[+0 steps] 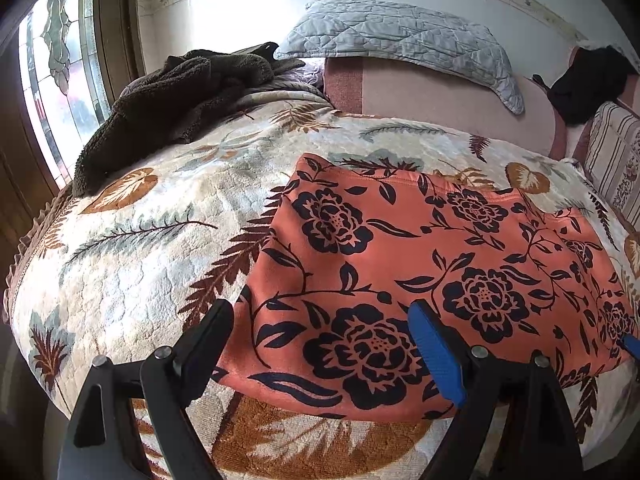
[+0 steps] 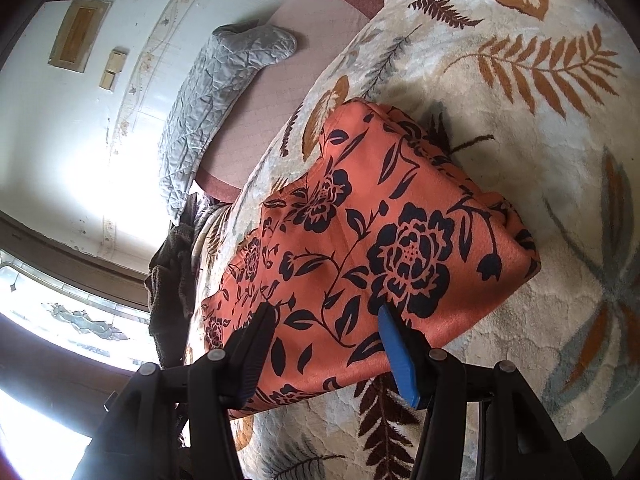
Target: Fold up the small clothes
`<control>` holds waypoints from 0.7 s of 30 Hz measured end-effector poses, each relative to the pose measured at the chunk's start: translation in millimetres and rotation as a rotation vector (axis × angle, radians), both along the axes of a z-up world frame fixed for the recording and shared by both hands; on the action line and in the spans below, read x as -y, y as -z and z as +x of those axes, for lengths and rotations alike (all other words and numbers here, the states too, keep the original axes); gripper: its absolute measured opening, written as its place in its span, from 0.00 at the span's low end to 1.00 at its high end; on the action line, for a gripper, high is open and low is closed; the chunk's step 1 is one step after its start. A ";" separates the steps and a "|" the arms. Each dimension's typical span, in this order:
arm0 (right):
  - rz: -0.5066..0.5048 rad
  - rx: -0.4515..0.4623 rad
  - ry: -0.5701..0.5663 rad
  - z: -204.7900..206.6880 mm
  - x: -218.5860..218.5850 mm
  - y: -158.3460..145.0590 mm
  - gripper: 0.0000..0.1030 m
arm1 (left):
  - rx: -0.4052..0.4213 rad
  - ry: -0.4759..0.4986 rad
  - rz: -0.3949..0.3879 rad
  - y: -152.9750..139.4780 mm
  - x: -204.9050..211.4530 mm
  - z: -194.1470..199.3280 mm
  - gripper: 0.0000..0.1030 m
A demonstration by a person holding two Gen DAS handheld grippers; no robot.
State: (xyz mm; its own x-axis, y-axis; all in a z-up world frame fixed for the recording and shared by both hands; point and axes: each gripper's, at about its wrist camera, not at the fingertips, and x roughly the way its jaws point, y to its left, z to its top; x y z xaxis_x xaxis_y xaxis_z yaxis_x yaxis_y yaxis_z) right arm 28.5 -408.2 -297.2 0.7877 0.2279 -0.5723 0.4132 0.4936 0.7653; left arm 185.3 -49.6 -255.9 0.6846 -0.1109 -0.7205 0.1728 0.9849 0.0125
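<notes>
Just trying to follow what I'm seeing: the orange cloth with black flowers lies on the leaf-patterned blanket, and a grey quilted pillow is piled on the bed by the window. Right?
Not quite. The orange cloth with black flowers does lie on the leaf-patterned blanket, but the pile by the window is a dark brown fleecy garment. The grey quilted pillow leans on the wall behind the bed, as the left wrist view shows.

Orange floral garment (image 2: 360, 248) on leaf-patterned blanket (image 2: 540, 160)

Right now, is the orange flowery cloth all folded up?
Partly. The orange flowered garment already lies as a flat, doubled rectangle on the leaf-print blanket. Neither the left gripper nor the right gripper grips it; both jaws stand open above it. Another fold may remain.
</notes>
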 end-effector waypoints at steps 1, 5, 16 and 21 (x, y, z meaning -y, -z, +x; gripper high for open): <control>-0.001 0.002 -0.002 -0.6 -0.4 -0.6 0.56 | 0.000 -0.001 -0.002 -0.2 -0.3 0.1 0.86; 0.006 0.013 -0.001 -4.0 -0.1 -1.9 0.57 | 0.003 0.002 -0.006 -1.4 0.4 -0.5 0.86; 0.015 0.019 -0.032 -6.6 -6.2 -5.3 0.57 | 0.007 0.005 -0.005 -3.0 0.5 -2.0 0.86; 0.007 0.024 -0.039 -8.3 -8.9 -7.9 0.57 | 0.006 0.006 -0.004 -3.0 0.9 -2.5 0.86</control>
State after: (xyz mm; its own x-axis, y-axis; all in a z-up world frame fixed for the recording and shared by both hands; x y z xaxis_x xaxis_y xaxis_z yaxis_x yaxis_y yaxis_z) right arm 20.3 -399.2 -289.4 0.7916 0.2628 -0.5516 0.3750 0.5038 0.7782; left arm 182.8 -50.5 -252.8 0.6885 -0.1176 -0.7156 0.1783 0.9839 0.0099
